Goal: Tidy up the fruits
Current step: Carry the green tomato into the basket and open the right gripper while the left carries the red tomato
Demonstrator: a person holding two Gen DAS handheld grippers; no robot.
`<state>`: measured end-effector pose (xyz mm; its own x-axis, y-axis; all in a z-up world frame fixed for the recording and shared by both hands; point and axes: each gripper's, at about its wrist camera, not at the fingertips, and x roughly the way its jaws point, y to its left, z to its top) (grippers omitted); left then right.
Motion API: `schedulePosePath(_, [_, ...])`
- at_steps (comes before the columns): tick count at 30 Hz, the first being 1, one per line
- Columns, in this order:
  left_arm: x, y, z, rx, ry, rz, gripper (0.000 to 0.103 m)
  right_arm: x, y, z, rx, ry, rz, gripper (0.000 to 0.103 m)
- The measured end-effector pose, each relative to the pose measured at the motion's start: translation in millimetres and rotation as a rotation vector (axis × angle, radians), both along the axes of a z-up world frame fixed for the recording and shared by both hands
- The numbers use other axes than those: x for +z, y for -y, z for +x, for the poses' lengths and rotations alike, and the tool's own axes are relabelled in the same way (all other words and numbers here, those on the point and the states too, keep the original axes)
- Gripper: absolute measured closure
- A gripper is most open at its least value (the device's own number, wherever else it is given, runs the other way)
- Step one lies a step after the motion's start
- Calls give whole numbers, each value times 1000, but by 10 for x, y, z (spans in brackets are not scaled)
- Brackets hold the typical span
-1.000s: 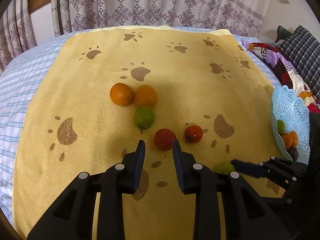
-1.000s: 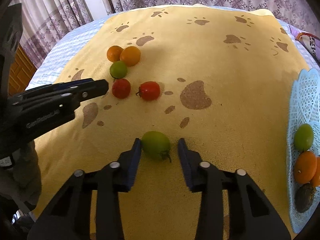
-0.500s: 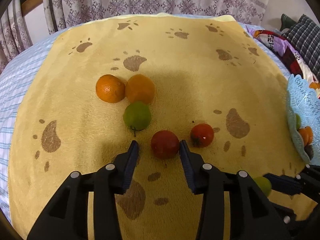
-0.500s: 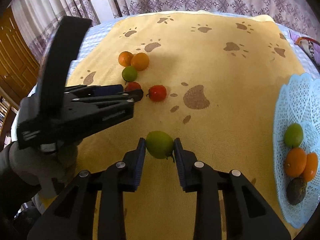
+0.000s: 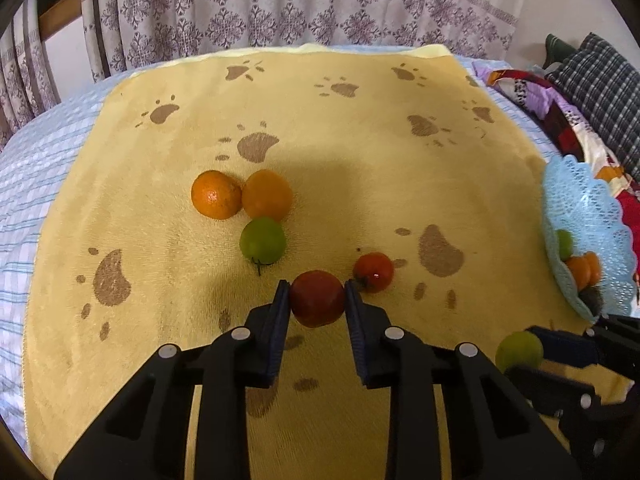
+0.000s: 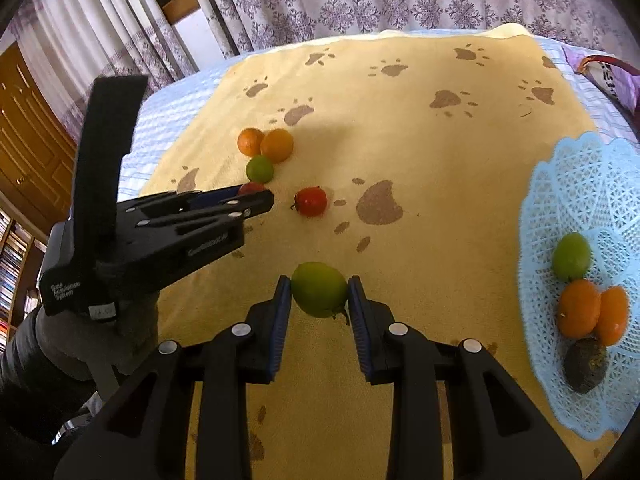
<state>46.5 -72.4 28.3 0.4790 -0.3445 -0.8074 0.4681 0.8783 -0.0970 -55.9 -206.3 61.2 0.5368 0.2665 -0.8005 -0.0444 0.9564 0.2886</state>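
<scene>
My left gripper has a dark red fruit between its pads; the jaws are closing and the pads press both of its sides on the yellow paw-print towel. My right gripper is shut on a green fruit, held slightly above the towel. Beyond the left gripper lie two oranges, a green fruit and a red tomato. A pale blue lace basket at the right holds a green fruit, two oranges and a dark fruit.
The towel covers a blue checked bed. Patterned curtains hang behind. Pillows and bright cloth lie at the far right behind the basket. A person's gloved hand holds the left gripper at the left of the right wrist view.
The left gripper advanced to the dark red fruit, spread its jaws around it, then closed them on it. The right gripper closed on the green fruit and rose with it.
</scene>
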Motion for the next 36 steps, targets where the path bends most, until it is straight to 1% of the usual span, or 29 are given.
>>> schedulePosePath(5, [180, -56, -116, 6, 13, -31, 75, 121, 158, -124, -35, 23, 23, 73])
schedulePosePath(9, [308, -7, -198, -7, 35, -34, 75, 215, 352, -227, -87, 43, 41, 73])
schedulePosePath(15, [502, 221, -377, -61, 69, -43, 75, 321, 694, -405, -170, 74, 47, 73])
schedulePosePath(21, [621, 498, -552, -125, 89, -40, 75, 372, 1102, -572, -272, 96, 41, 73])
schedulePosePath(27, [674, 827, -723, -201, 101, -29, 75, 361, 1529, -745, -396, 80, 10, 73])
schedulePosePath(30, [671, 976, -801, -239, 90, -30, 75, 313, 1742, -864, -464, 65, 8, 73])
schedulePosePath(33, [649, 1123, -873, -272, 79, -27, 75, 292, 1889, -926, -520, 57, 12, 73])
schedulePosePath(36, [629, 1250, -941, -305, 64, -28, 75, 289, 1957, -944, -552, 55, -8, 73])
